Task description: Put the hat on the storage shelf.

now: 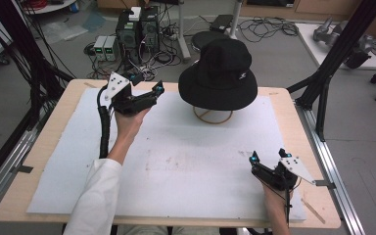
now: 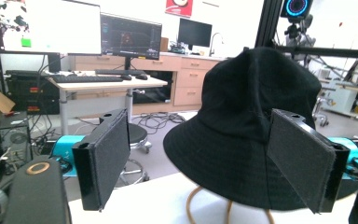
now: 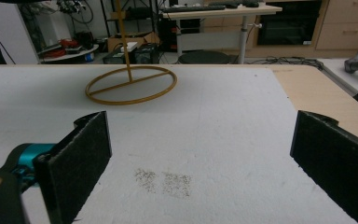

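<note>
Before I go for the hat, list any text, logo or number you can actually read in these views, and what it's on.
None can be read as text.
Black bucket hat: a small white mark on the crown in the high view, too small to read.
Red poster on the far wall in the left gripper view: a white graphic, blurred, no legible words.
Monitors behind the desk: screen content too blurred to read.

Pale wooden desk (image 1: 284,100), mostly covered by a white mat (image 1: 186,161); faintly stained mid-mat; gold wire stand (image 1: 213,116) resting on the mat's far part.
</note>
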Demonstrator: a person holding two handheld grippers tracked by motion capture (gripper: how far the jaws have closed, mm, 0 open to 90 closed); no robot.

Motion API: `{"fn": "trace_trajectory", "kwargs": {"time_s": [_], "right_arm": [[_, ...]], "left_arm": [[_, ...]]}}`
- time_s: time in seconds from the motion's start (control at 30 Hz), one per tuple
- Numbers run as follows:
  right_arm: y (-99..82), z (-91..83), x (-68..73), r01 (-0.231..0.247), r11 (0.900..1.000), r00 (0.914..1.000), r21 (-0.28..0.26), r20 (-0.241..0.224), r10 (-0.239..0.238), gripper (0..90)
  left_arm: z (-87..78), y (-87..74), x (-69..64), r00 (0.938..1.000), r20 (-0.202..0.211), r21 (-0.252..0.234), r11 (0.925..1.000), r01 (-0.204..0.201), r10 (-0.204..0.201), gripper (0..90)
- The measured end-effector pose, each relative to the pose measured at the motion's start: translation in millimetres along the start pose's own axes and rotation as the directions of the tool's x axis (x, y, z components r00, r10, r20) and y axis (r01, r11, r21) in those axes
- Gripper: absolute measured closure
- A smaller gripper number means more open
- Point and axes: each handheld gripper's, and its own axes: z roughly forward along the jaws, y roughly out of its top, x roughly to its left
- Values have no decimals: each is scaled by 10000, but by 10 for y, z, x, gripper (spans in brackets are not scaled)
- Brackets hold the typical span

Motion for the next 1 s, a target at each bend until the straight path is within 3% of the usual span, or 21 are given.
{"fn": "trace_trajectory", "kwargs": {"time_s": [0.13,0.23,0.47,0.57,0.8,1.0], "right_arm": [[-1,-9,1,-106,9999,9999,3,15,106,42],[-3,-13,-1,-178,9998,9998,17,0,178,42],[-4,-12,-1,-120,9999,9999,6,-15,120,42],[-6,-8,5,-185,9998,9998,44,6,185,42],[-3,-8,10,-177,9998,9998,54,46,177,42],[-5,-3,8,-158,9999,9999,51,59,158,42]], "left_arm": [[-115,-41,12,9999,-161,1,10000,2,-2,214],[-227,-44,22,9995,-304,-266,9996,106,-114,217],[-509,-30,80,9974,-711,-525,9985,-128,91,221],[-636,-43,116,9945,-981,-502,9979,-407,357,221],[-876,-148,244,9837,-1777,-711,9966,-425,293,217],[-988,-229,345,9741,-2239,-472,9979,-441,325,209]]}}
